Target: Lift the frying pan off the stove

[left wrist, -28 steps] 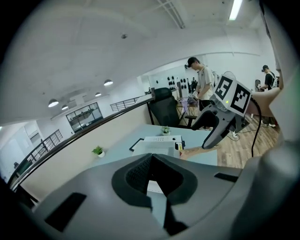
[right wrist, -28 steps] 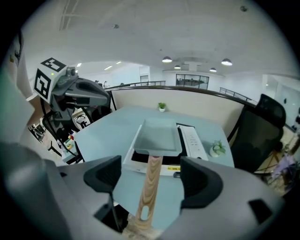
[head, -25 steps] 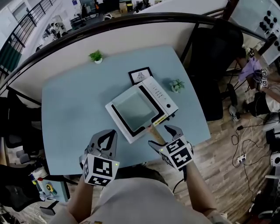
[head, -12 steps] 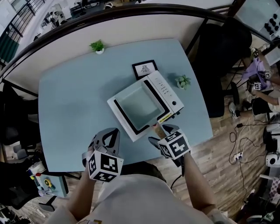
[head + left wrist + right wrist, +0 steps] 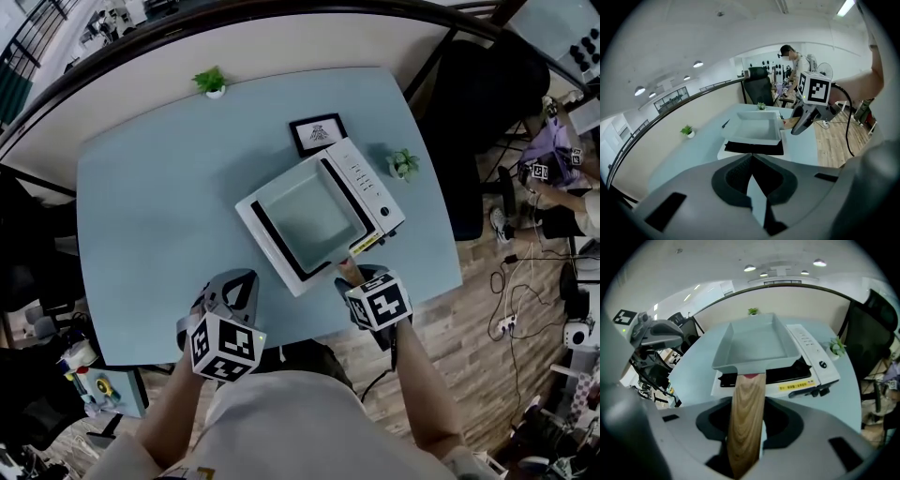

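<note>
Pan (image 5: 307,220): square, grey, sits on stove (image 5: 367,190); only its bare floor shows inside. Handle (image 5: 746,418): wooden, clamped between right gripper (image 5: 353,278) jaws, near end hidden. Left gripper (image 5: 239,277): jaws together, nothing between, left of stove above table (image 5: 141,206). Stove's dark top mostly covered.

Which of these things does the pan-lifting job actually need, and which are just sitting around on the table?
In the job: frying pan, its wooden handle, stove, right hand-held gripper clamped on the handle.

Just lying about: two potted plants, framed picture, left hand-held gripper, shut and empty.
</note>
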A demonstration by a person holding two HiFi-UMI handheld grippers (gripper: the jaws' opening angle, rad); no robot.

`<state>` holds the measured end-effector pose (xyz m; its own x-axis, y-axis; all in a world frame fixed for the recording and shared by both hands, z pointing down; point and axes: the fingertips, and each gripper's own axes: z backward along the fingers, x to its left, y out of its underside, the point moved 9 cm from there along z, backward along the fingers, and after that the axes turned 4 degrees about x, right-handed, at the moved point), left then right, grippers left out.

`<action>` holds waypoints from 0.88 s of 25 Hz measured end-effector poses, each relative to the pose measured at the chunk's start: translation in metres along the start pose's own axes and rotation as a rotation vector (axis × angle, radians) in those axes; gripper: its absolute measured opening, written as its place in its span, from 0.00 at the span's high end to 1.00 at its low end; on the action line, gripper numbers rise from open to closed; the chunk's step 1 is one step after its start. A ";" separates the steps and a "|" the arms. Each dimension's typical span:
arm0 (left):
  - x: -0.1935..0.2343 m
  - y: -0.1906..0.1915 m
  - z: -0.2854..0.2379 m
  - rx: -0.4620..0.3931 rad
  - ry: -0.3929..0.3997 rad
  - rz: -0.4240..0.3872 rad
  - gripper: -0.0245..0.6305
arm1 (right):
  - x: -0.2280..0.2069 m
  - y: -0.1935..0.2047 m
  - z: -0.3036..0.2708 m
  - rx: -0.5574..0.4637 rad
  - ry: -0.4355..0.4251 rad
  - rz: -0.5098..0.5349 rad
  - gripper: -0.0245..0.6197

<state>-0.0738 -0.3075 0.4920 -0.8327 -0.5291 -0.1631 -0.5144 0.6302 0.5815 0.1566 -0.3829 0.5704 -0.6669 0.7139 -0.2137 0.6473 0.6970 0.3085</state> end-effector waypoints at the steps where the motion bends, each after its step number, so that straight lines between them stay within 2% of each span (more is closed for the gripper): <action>1: 0.001 0.002 -0.001 0.002 0.005 0.001 0.96 | 0.000 0.000 -0.001 -0.003 -0.002 -0.014 0.71; 10: 0.010 0.010 0.003 -0.010 0.016 0.011 0.96 | 0.009 0.005 0.003 -0.002 0.061 -0.044 0.73; 14: 0.015 0.009 0.011 -0.029 0.008 0.005 0.96 | 0.017 0.007 0.013 -0.009 0.110 -0.022 0.73; 22: 0.031 -0.004 0.032 -0.122 -0.053 0.009 0.96 | 0.035 -0.007 0.062 -0.129 0.167 -0.006 0.73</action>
<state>-0.1040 -0.3084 0.4592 -0.8486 -0.4907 -0.1976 -0.4808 0.5597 0.6750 0.1517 -0.3581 0.5029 -0.7297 0.6809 -0.0627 0.5973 0.6794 0.4262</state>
